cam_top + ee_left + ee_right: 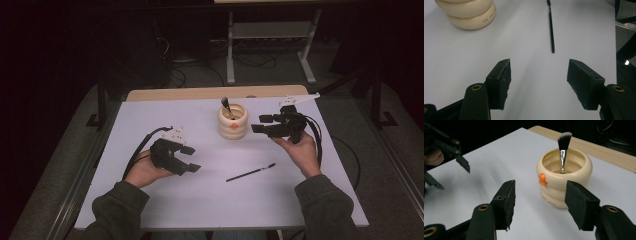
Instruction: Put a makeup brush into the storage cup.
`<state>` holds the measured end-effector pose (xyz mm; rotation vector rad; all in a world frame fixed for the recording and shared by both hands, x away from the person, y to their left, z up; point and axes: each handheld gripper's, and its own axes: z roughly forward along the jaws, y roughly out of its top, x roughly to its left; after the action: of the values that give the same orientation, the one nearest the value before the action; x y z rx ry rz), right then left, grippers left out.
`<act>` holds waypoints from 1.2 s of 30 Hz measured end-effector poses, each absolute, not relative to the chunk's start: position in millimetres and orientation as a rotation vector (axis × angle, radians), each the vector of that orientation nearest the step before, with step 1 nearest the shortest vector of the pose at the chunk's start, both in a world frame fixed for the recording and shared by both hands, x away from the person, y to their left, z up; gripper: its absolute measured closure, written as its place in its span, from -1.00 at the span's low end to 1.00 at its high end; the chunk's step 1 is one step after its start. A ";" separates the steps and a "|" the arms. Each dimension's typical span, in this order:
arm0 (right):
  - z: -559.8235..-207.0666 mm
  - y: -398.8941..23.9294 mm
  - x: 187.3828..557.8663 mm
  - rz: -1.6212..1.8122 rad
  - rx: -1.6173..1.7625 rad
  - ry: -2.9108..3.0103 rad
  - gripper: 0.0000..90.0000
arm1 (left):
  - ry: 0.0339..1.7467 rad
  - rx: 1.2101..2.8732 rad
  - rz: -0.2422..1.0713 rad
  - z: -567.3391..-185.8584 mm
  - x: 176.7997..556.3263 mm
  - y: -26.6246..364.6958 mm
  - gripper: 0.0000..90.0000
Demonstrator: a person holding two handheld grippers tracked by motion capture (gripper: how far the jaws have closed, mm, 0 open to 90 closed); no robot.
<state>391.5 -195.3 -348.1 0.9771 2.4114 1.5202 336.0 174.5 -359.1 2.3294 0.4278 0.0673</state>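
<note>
On the pale surface (150, 200) stands a cream ribbed holder (233, 121), a squat cup of stacked rings with a small orange knob on its front, and inside it a makeup brush (226, 106) leans with its dark bristles up, its metal ferrule catching the light in the right gripper view. The right gripper (259, 124) is held just to the right of the holder, near it but not touching, its jaws pointing towards the cup; from its own camera the two black jaws stand apart with nothing between them, the holder sitting beyond the gap and partly behind the right-hand jaw. So that gripper is released and holds nothing. A thin black pen-like stick (250, 172) lies flat on the surface in front of the holder, nearer the person, slanting up to the right and well clear of both hands. The left gripper (190, 159) hovers over the left half of the surface, its jaws aimed to the right; in the left gripper view they gape wide over bare white surface, with the stick (551, 30) lying beyond them and the holder (469, 13) off at the upper left corner. It too is released and empty. Both of the person's hands wear dark green sleeves, and a black cable trails from each gripper. A wooden strip (200, 93) runs along the far edge of the surface.
</note>
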 end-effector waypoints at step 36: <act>-377.0 -226.2 333.1 1.496 0.997 2.388 -0.18 | 0.371 2.413 0.047 -370.7 350.3 99.3 -0.07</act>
<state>333.1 -226.2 -377.0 0.9971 2.3879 1.4963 350.3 99.3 -370.7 2.4130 0.3706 0.0466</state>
